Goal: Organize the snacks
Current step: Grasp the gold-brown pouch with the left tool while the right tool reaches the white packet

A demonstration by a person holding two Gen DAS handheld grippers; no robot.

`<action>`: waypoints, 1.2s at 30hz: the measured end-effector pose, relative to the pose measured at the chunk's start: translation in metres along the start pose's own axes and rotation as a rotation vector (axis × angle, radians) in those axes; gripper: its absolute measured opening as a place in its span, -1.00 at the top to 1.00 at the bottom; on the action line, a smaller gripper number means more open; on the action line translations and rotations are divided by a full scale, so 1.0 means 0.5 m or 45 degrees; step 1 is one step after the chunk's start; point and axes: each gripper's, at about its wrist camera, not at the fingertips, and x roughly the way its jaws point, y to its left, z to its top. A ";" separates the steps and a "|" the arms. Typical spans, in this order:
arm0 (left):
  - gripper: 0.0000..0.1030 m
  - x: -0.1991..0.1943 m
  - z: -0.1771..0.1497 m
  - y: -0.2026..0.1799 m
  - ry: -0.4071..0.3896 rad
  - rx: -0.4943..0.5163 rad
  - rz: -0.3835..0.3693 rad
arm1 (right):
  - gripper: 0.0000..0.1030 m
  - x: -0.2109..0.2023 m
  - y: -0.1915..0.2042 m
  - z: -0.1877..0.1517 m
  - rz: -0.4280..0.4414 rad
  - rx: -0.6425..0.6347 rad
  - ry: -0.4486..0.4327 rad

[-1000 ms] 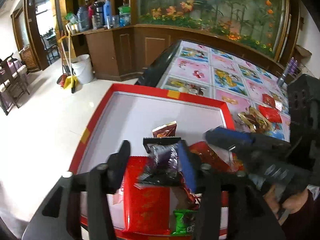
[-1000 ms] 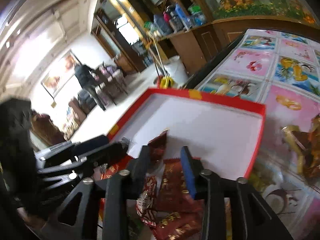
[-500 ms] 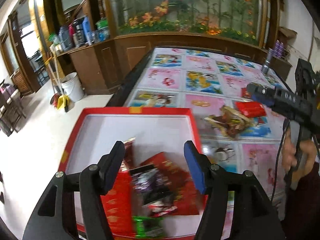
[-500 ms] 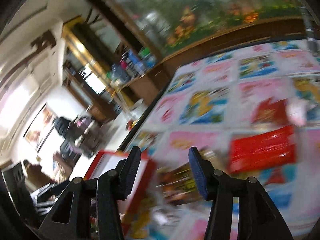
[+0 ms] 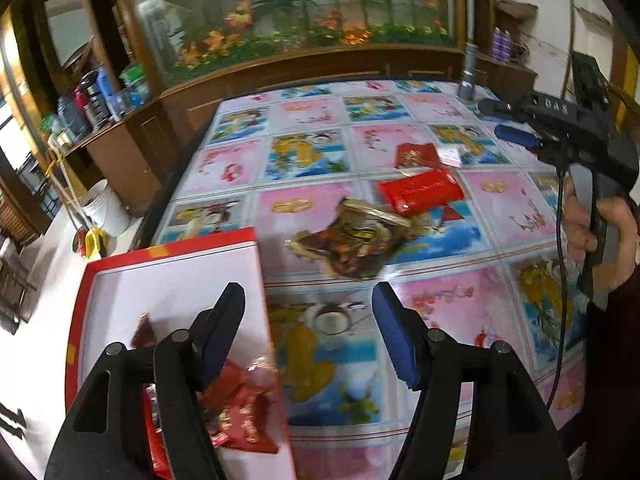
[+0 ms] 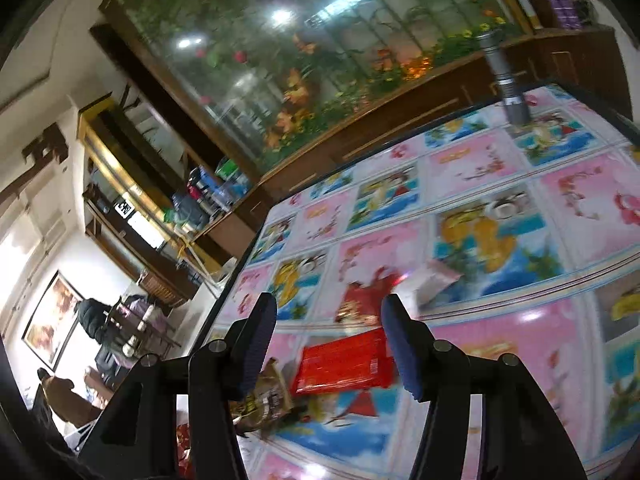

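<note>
A red-rimmed white box (image 5: 176, 280) sits at the table's near left with several snack packets (image 5: 240, 408) in its near end. My left gripper (image 5: 308, 316) is open and empty above the box's right edge. On the table lie a brown and gold packet (image 5: 352, 240), a red flat pack (image 5: 420, 192), a smaller red packet (image 5: 414, 155) and a white-pink packet (image 5: 450, 156). My right gripper (image 6: 328, 320) is open and empty above the red flat pack (image 6: 344, 364), with the small red packet (image 6: 364, 296) and brown packet (image 6: 264, 404) close by.
The table (image 5: 460, 304) has a pink and blue picture cloth. A grey flashlight (image 5: 468, 76) stands at its far edge. A wooden cabinet with a fish tank (image 5: 304, 12) runs behind. A white bucket (image 5: 104, 208) stands on the floor to the left.
My left gripper let a dark packet go into the box, opened and swung right over the table. My right gripper left the box and moved right, over the loose packets.
</note>
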 end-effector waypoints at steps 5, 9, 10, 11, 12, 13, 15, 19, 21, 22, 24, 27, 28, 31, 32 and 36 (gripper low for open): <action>-0.27 0.032 0.015 -0.042 0.043 0.054 -0.046 | -0.12 -0.013 -0.053 0.018 -0.042 0.049 0.006; -0.27 0.055 0.029 -0.066 0.054 0.101 -0.069 | -0.12 -0.014 -0.086 0.025 -0.062 0.112 0.017; -0.27 0.061 0.032 -0.069 0.058 0.106 -0.067 | -0.12 -0.011 -0.090 0.027 -0.062 0.117 0.020; -0.27 0.069 0.037 -0.071 0.063 0.109 -0.069 | -0.12 -0.011 -0.092 0.027 -0.068 0.116 0.021; -0.27 0.078 0.044 -0.073 0.067 0.108 -0.077 | -0.12 -0.009 -0.092 0.027 -0.078 0.111 0.027; -0.27 0.086 0.049 -0.074 0.070 0.107 -0.083 | -0.12 -0.008 -0.089 0.024 -0.081 0.107 0.032; -0.27 0.109 0.062 -0.073 0.083 0.095 -0.076 | -0.12 -0.004 -0.087 0.022 -0.074 0.103 0.046; -0.27 0.144 0.073 -0.071 0.096 0.086 -0.083 | -0.12 0.008 -0.088 0.017 -0.084 0.098 0.073; -0.27 0.168 0.081 -0.074 0.105 0.112 -0.079 | -0.12 0.015 -0.091 0.014 -0.098 0.109 0.090; -0.27 0.178 0.086 -0.075 0.103 0.125 -0.076 | -0.12 0.017 -0.093 0.013 -0.101 0.111 0.094; -0.27 0.205 0.099 -0.071 0.108 0.145 -0.059 | -0.12 0.023 -0.094 0.010 -0.115 0.114 0.104; -0.27 0.240 0.106 -0.059 0.176 0.130 -0.116 | -0.12 0.029 -0.094 0.006 -0.132 0.105 0.113; -0.27 0.247 0.105 -0.057 0.191 0.130 -0.130 | -0.12 0.030 -0.092 0.005 -0.133 0.102 0.115; -0.33 0.258 0.101 -0.054 0.199 0.127 -0.154 | -0.12 0.036 -0.083 0.002 -0.138 0.082 0.128; -0.33 0.261 0.099 -0.056 0.208 0.128 -0.174 | -0.12 0.041 -0.079 0.000 -0.134 0.074 0.138; -0.33 0.264 0.084 -0.088 0.223 0.200 -0.207 | -0.13 0.060 -0.074 -0.008 -0.091 0.082 0.187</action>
